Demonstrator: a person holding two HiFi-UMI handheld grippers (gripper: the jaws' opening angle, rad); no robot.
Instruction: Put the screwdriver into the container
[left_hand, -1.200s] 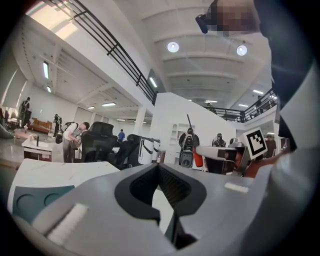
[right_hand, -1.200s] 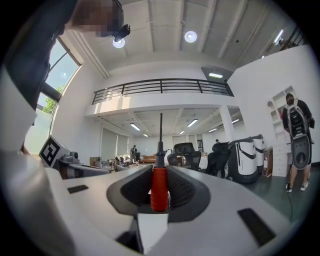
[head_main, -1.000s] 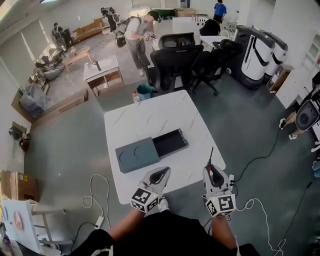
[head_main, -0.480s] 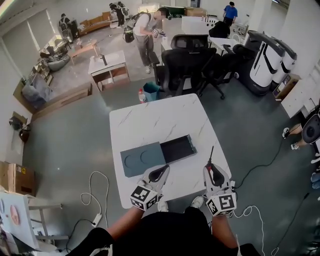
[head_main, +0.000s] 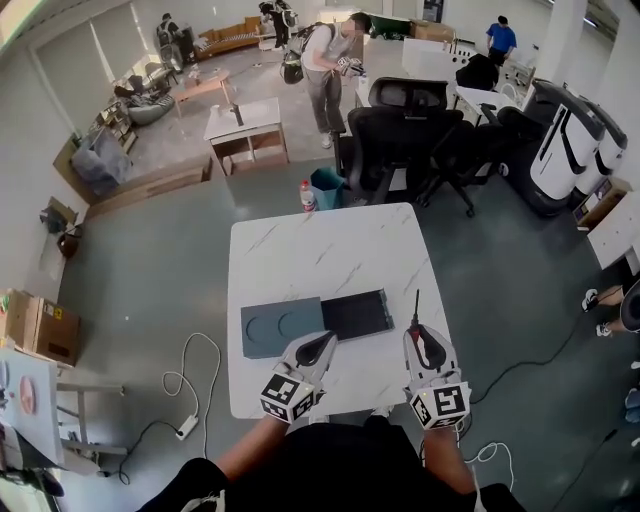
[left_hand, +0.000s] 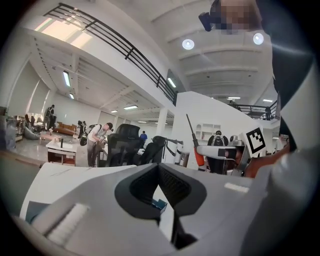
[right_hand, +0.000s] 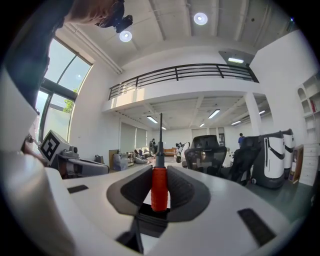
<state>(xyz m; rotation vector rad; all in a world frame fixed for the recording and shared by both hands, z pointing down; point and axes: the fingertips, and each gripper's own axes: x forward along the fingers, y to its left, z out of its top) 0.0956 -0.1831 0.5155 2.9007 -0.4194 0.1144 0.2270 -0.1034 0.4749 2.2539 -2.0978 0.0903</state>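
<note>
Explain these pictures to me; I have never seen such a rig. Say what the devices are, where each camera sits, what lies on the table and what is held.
No robot here: a person holds a two-jaw tool in each hand. The head view looks down from a camera on the person's head and shows the left hand-held gripper and the right hand-held gripper at the near edge of a white table. The other two views come from cameras riding on each gripper, looking along its jaws. On the table lies a dark container, its lid slid aside. The right jaws clamp a red-handled screwdriver; the left jaws are shut and empty.
</note>
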